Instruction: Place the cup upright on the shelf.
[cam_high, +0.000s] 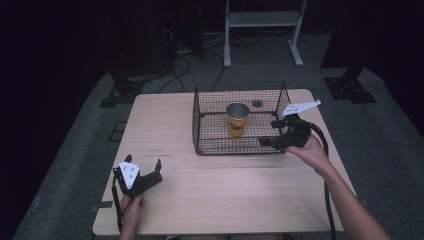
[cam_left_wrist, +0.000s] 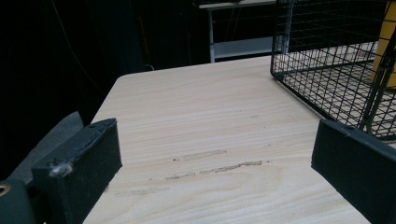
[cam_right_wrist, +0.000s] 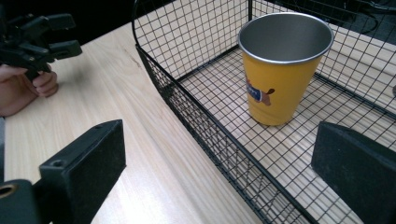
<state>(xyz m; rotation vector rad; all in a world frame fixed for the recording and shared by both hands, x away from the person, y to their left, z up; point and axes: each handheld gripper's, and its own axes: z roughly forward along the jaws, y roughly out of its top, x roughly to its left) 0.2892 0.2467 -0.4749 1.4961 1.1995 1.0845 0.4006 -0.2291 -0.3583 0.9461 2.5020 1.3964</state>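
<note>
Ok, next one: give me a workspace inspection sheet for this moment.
Surface: light wood table, faint scuff marks.
Job's things: yellow metal cup upright inside the black wire basket.
Clutter: nothing seen.
Grippers: right gripper open, straddling the basket's near wall, apart from the cup; left gripper open, over bare table.
Cables: one trails from each gripper; more on the floor behind.
Surroundings: dark room, grey floor, white frame behind.

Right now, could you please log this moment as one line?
right gripper: open, at basket | cup: upright in basket | left gripper: open, idle on table
</note>
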